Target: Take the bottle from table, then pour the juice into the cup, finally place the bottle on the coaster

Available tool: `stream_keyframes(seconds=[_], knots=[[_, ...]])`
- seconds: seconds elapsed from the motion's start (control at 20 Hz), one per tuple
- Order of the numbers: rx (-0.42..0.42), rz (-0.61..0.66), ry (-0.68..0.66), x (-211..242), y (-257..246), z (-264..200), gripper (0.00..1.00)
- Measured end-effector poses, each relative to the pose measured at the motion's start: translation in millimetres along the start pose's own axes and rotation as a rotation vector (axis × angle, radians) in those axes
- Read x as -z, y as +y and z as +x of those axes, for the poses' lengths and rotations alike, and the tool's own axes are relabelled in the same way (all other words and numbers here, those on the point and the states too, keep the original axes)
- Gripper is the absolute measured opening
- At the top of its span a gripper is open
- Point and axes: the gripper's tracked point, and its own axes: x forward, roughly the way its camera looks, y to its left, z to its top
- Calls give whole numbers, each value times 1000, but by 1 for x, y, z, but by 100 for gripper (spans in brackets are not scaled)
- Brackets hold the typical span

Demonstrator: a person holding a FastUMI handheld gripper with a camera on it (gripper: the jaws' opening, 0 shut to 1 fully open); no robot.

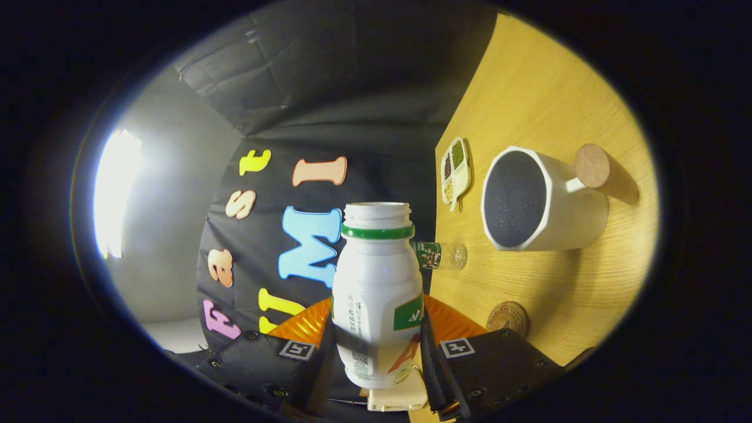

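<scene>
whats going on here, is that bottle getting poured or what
A hand-held gripper is shut on a white plastic bottle with a green neck ring, both fingers pressing its sides. The bottle's cap is off and the view is rolled sideways, so the wooden table runs up the side. The bottle's open mouth is beside the white speckled-inside mug but not over it, and no juice is visible flowing. The round brown coaster sits bare near the fingers.

Screwed fingers [270, 358] with square markers
</scene>
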Motion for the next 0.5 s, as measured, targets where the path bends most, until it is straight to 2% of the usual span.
stream_keyframes(seconds=[0.5], knots=[[3,-429,71,40,-9,-4,63]])
